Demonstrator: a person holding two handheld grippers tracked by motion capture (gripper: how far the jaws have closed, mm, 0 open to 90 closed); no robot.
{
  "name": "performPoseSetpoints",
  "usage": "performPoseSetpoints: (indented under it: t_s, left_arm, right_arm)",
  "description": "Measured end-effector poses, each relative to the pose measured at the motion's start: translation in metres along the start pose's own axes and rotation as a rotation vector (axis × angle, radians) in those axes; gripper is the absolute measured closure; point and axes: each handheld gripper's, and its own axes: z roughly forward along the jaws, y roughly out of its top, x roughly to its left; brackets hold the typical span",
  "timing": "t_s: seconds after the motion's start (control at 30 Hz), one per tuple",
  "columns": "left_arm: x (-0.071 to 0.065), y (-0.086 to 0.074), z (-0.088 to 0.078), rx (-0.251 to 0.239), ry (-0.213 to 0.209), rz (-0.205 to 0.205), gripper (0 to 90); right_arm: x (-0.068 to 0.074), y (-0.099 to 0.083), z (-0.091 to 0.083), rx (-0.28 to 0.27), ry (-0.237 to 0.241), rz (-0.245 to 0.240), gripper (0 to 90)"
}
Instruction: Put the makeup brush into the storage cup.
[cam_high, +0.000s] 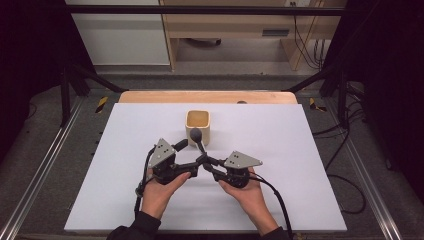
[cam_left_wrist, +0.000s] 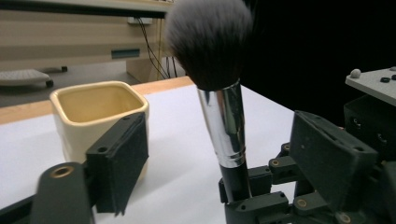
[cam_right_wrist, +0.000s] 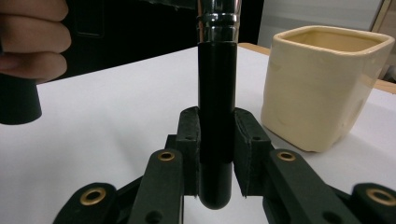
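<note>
— Where's the black-handled makeup brush (cam_right_wrist: 215, 116) with the silver ferrule and soft dark bristles?

— Upright, its handle clamped between the pads of the right gripper (cam_right_wrist: 215, 154), just in front of the cream square ceramic cup (cam_high: 198, 126) on the white table (cam_high: 110, 165).

— And the left gripper (cam_left_wrist: 224, 163)?

— Its jaws stand apart on either side of the brush, not touching it; the cup sits behind the one on the left.

— Anything in the cup?

— Its inside looks bare as far as can be seen. No readable writing anywhere.
</note>
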Motion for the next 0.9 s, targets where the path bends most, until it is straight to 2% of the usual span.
performPoseSetpoints:
  t_s: [0.2,0.3,0.53,0.77,0.8,0.9]
  left_arm:
    - [-0.003,-0.002,0.008,0.021,-0.006,-0.026,38.6]
    - [-0.003,-0.002,0.009,0.009,-0.012,-0.033,50.3]
    - [0.002,-0.001,0.008,0.012,-0.016,-0.084,67.7]
    - [-0.001,0.001,0.006,0.016,-0.030,-0.084,69.8]
    - [-0.001,0.001,0.006,0.011,-0.028,-0.082,70.0]
    - [-0.001,0.006,0.003,0.000,-0.020,-0.058,70.1]
  right_arm:
    - [0.004,0.000,0.002,0.018,-0.003,-0.006,74.3]
    - [0.005,0.001,0.002,0.028,-0.020,-0.020,74.3]
    - [0.007,0.003,0.003,0.046,-0.033,-0.029,74.3]
    - [0.011,0.004,0.003,0.050,-0.045,-0.049,74.0]
    - [0.011,0.005,0.003,0.052,-0.055,-0.065,72.3]
    - [0.011,0.010,-0.001,0.081,-0.101,-0.099,43.2]
